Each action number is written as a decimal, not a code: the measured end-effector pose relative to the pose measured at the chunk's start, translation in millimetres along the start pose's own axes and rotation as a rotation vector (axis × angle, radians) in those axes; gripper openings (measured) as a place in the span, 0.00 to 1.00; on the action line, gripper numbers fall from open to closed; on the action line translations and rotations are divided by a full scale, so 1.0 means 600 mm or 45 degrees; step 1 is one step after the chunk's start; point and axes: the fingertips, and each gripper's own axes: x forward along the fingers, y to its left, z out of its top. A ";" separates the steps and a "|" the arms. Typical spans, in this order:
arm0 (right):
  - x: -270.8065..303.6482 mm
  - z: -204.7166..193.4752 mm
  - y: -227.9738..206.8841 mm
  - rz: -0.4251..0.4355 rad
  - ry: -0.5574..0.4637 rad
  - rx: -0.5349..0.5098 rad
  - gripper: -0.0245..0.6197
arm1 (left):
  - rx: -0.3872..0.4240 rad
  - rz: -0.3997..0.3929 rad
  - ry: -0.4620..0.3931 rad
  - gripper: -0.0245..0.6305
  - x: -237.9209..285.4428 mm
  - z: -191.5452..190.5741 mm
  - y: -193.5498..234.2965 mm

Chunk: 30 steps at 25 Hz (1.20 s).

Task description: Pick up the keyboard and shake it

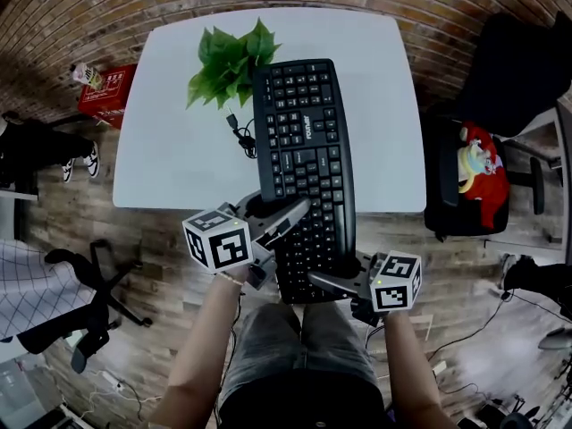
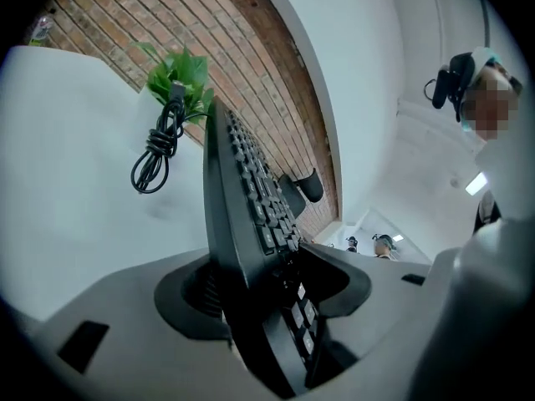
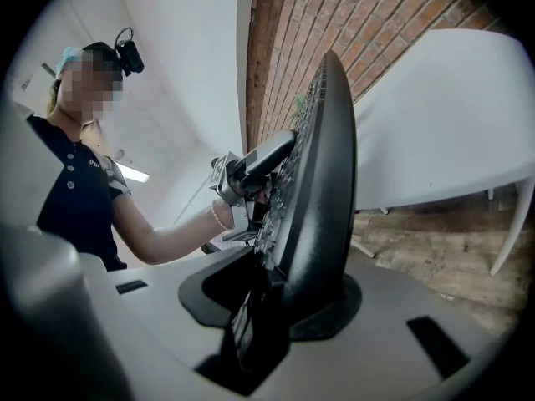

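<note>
Right tongs (image 1: 329, 281) clamp keyboard (image 1: 304, 132) near end; left tongs (image 1: 291, 216) wide around it.

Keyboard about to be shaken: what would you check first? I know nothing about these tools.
1. Right gripper jaws clamped on the keyboard: ok.
2. Left gripper jaws straddle its edge; firm grip: cannot tell.
3. Keyboard lifted clear of the table: cannot tell.
4. Room from the plant: not ok, leaves sit right beside the far end.
5. Cable free to follow: cannot tell, its coil lies by the leaves.
</note>
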 end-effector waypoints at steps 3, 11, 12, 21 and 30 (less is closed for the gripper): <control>0.003 -0.017 0.000 0.007 0.006 0.031 0.25 | -0.030 0.018 0.020 0.41 -0.004 -0.020 0.008; 0.009 -0.062 -0.002 0.037 0.026 0.125 0.25 | -0.083 0.056 0.061 0.41 -0.015 -0.067 0.022; 0.010 -0.065 -0.003 0.042 0.026 0.131 0.24 | -0.077 0.058 0.062 0.41 -0.016 -0.069 0.022; 0.007 -0.080 0.009 0.072 0.028 0.147 0.24 | -0.058 0.056 0.077 0.41 -0.027 -0.084 0.010; -0.012 -0.103 0.026 0.083 0.009 0.180 0.24 | -0.057 0.013 0.096 0.41 -0.028 -0.110 -0.015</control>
